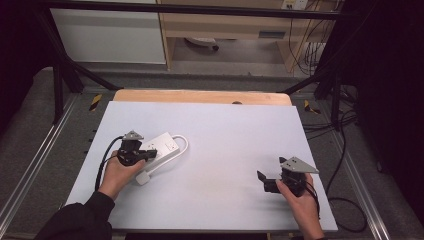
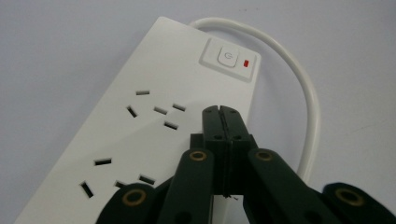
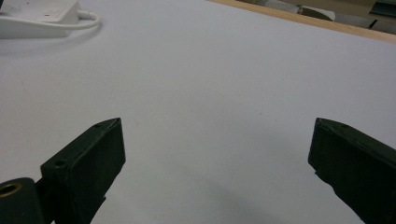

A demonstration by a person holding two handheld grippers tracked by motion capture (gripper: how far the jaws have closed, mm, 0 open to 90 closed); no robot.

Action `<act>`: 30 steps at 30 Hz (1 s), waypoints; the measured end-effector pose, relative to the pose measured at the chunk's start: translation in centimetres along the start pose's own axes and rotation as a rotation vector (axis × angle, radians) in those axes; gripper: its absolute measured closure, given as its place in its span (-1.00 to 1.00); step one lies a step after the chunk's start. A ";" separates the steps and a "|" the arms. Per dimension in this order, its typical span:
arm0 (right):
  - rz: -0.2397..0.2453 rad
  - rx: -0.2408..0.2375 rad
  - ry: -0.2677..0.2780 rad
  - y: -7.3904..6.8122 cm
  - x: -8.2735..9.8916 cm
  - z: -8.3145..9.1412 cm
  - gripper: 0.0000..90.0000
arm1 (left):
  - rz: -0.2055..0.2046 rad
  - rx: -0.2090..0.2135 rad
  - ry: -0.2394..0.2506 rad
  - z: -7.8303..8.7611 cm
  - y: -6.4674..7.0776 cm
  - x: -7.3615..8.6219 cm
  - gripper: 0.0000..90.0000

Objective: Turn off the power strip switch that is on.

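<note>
Strip (image 2: 154, 116): one, white smooth plastic, round cable (image 2: 308, 102)
Left gripper (image 2: 222, 114): jaws pressed together, over strip
Right gripper (image 3: 217, 154): jaws wide, nothing between

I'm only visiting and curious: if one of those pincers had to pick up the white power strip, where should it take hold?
Probably across the power strip's long body, near the middle, coming from above with one finger on each long side. It lies flat, and its straight side edges look easier to pinch than its broad socket face. Avoid the cable end, where the loop curls. The right gripper is open and free; the left gripper hovers shut over the strip.
</note>
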State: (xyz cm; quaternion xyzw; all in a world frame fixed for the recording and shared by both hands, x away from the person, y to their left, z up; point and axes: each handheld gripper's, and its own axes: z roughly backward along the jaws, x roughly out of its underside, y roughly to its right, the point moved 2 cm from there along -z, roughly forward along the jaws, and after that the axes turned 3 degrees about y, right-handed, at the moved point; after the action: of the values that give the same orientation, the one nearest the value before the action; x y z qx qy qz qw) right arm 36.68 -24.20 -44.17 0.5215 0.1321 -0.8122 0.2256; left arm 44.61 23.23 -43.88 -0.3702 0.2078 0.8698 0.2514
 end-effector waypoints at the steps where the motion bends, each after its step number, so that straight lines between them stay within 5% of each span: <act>1: 0.000 0.000 0.000 0.0 0.0 0.0 -0.90 | -0.001 0.000 -0.001 0.0 0.0 0.0 1.00; 16: 0.000 -0.003 -0.001 -0.1 0.0 0.0 -0.90 | -0.012 -0.006 -0.005 0.0 0.0 0.0 1.00; 19: 0.000 -0.002 0.000 0.0 0.0 0.0 -0.90 | -0.037 -0.037 -0.016 0.0 -0.1 0.1 1.00; 21: -0.001 -0.003 -0.001 0.0 0.0 0.0 -0.90 | 0.001 -0.015 -0.011 0.1 -0.3 0.2 1.00; 25: 0.003 -0.007 -0.005 -0.1 0.0 -0.1 -0.91 | -0.039 -0.039 -0.003 0.2 -0.4 0.3 1.00; 30: -0.001 -0.004 -0.002 -0.1 0.0 0.0 -0.90 | -0.020 -0.030 0.010 0.2 -0.4 0.4 1.00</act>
State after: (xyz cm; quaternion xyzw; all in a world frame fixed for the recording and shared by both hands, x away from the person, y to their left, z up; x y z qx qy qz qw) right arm 36.66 -24.16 -44.18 0.5201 0.1336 -0.8127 0.2262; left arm 44.51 23.78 -44.14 -0.3806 0.1921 0.8683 0.2535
